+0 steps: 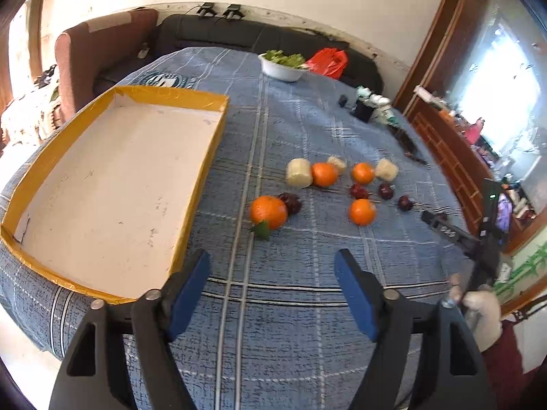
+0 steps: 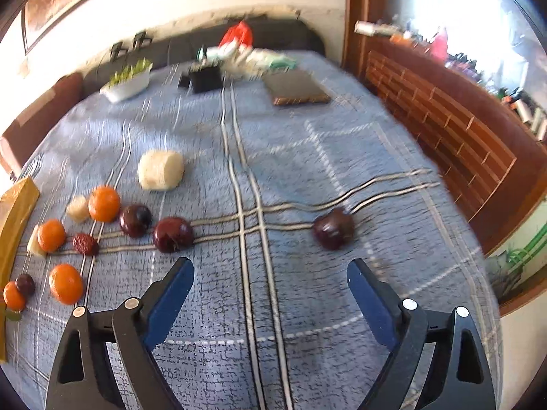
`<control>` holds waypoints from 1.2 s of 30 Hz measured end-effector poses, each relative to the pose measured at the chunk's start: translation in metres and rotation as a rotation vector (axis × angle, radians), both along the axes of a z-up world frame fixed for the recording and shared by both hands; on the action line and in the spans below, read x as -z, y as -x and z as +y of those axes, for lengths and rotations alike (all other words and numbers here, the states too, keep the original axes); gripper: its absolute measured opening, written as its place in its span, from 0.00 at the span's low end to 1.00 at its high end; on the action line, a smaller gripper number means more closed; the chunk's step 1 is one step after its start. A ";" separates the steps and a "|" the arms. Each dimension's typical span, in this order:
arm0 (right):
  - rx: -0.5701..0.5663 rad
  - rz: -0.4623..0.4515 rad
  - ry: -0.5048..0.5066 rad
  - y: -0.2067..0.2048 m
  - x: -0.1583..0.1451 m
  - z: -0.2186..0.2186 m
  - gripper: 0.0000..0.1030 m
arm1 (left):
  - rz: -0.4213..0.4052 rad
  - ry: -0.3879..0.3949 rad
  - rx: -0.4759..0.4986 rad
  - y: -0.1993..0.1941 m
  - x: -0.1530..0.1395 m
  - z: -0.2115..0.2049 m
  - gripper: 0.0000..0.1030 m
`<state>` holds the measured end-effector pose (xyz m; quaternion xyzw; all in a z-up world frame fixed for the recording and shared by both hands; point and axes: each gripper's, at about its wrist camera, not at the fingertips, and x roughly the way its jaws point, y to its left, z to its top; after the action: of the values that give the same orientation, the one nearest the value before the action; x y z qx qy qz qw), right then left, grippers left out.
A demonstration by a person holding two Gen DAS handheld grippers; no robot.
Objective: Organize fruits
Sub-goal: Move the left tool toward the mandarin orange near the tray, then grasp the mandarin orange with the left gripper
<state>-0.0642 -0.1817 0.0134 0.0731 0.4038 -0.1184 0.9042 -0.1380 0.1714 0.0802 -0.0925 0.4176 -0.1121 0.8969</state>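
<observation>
Fruits lie loose on a blue plaid cloth [image 1: 290,307]. In the left wrist view there are several oranges, the nearest with a leaf [image 1: 268,212], several dark red fruits [image 1: 359,191] and pale yellow chunks [image 1: 299,172]. An empty yellow-rimmed tray [image 1: 205,160] sits to their left. My left gripper [image 1: 272,266] is open and empty, short of the leafed orange. My right gripper [image 2: 270,275] is open and empty; a dark red fruit [image 2: 333,227] lies just ahead to its right, another dark red fruit [image 2: 172,234] ahead to its left, with oranges [image 2: 104,204] and a pale chunk [image 2: 160,169] beyond.
A white bowl of greens [image 1: 282,65] and a red bag [image 1: 326,61] stand at the far edge. Small dark items and wrappers [image 1: 365,107] lie at far right, with a dark flat board [image 2: 297,89]. A wooden cabinet [image 2: 444,130] borders the right side.
</observation>
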 end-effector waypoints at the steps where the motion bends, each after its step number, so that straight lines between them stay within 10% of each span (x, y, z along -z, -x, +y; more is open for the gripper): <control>1: 0.006 -0.021 0.029 0.004 -0.004 0.003 0.90 | -0.011 -0.005 0.005 0.003 -0.003 -0.003 0.74; 6: -0.065 -0.123 0.068 0.026 -0.033 0.026 0.88 | -0.128 -0.106 0.009 0.014 -0.018 0.000 0.74; 13: -0.293 -0.178 -0.108 0.042 -0.066 0.049 0.88 | -0.078 -0.007 0.011 0.000 -0.007 0.035 0.74; 18: -0.418 -0.110 -0.264 0.019 -0.042 0.070 0.70 | -0.016 -0.015 0.099 -0.011 0.013 0.014 0.31; 28: -0.518 0.010 -0.301 -0.030 0.006 0.118 0.66 | 0.006 -0.129 0.224 -0.054 0.024 -0.039 0.29; 32: -0.545 0.018 -0.292 -0.032 0.008 0.123 0.39 | 0.021 -0.172 0.238 -0.076 0.033 -0.047 0.29; 36: -0.552 0.005 -0.281 -0.031 0.009 0.124 0.38 | 0.005 -0.217 0.238 -0.088 0.030 -0.047 0.30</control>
<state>-0.0335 -0.0580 0.0044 0.0845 0.4231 0.1883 0.8823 -0.0504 0.1245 0.0501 0.0545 0.4377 -0.1715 0.8809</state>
